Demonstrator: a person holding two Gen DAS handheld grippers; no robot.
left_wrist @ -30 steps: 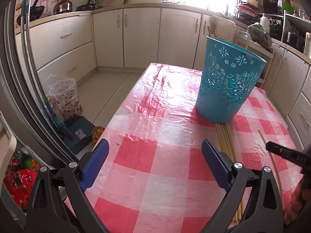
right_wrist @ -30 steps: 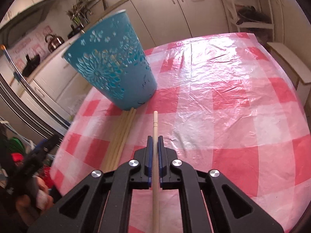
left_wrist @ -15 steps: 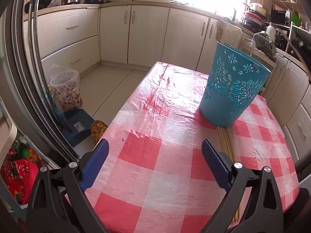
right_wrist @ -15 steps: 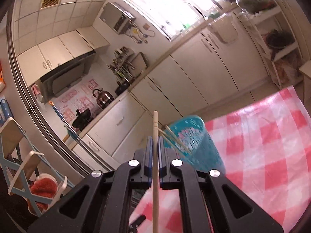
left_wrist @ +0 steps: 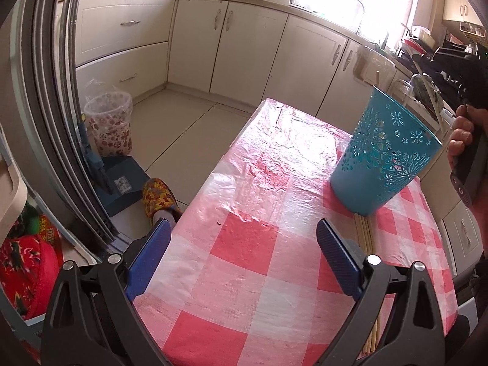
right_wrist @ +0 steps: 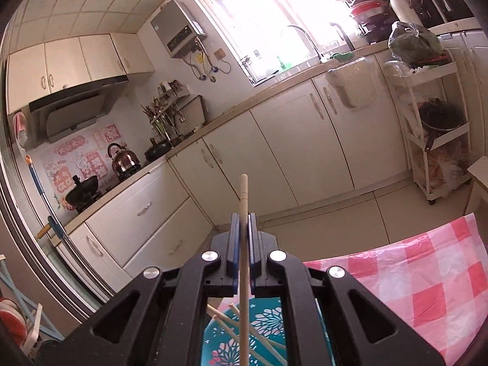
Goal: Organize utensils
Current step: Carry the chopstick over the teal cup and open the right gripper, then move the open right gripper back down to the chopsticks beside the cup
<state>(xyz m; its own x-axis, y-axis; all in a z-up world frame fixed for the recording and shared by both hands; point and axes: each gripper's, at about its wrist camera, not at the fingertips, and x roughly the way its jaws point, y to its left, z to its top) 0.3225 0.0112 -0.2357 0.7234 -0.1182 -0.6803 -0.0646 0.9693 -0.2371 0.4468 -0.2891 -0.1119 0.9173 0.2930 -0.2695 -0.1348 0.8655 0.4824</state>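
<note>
Since a second ago the right gripper (right_wrist: 243, 231) has lifted off the checked table (left_wrist: 244, 262) and now sits over the blue basket (left_wrist: 384, 158), low in its view, pinching one chopstick (right_wrist: 244, 201), probably to drop it in beside those already inside. The left gripper (left_wrist: 244, 256) is spread, empty; more chopsticks (left_wrist: 364, 235) lie at the basket's foot.

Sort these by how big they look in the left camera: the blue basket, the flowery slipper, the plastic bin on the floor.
1. Blue basket, though it's nearest the camera.
2. Plastic bin.
3. Flowery slipper, partly hidden by the table.
</note>
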